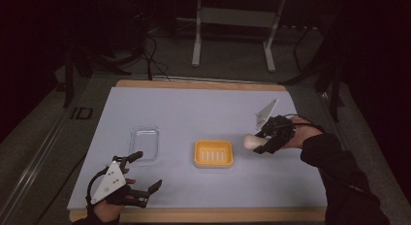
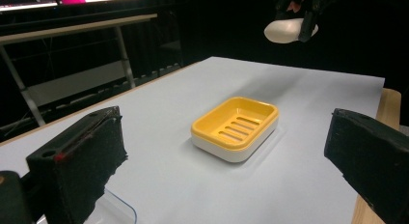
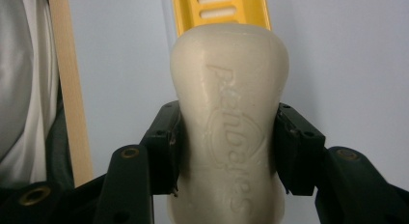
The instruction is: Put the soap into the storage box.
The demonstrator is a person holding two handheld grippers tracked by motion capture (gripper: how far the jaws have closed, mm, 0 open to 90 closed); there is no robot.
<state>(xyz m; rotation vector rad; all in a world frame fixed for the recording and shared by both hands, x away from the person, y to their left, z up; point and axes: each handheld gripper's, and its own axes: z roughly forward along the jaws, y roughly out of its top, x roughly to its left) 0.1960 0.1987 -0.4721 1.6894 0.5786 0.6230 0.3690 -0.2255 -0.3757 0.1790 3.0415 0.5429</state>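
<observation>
Your left gripper (image 1: 138,174) sits at the table's seven o'clock edge, jaws spread wide with nothing between them. Just beyond its upper jaw, toward eleven o'clock, lies a clear plastic tray (image 1: 144,142) on the pale sheet (image 1: 194,108). At the sheet's centre stands the yellow soap dish (image 1: 213,153), slotted floor up and unoccupied. At three o'clock from the dish, your right gripper (image 1: 264,141) is clamped on a cream soap bar (image 3: 229,118), both pads pressing its flanks, embossed face toward the camera. That bar is held above the sheet, near the dish's right end, apart from it.
</observation>
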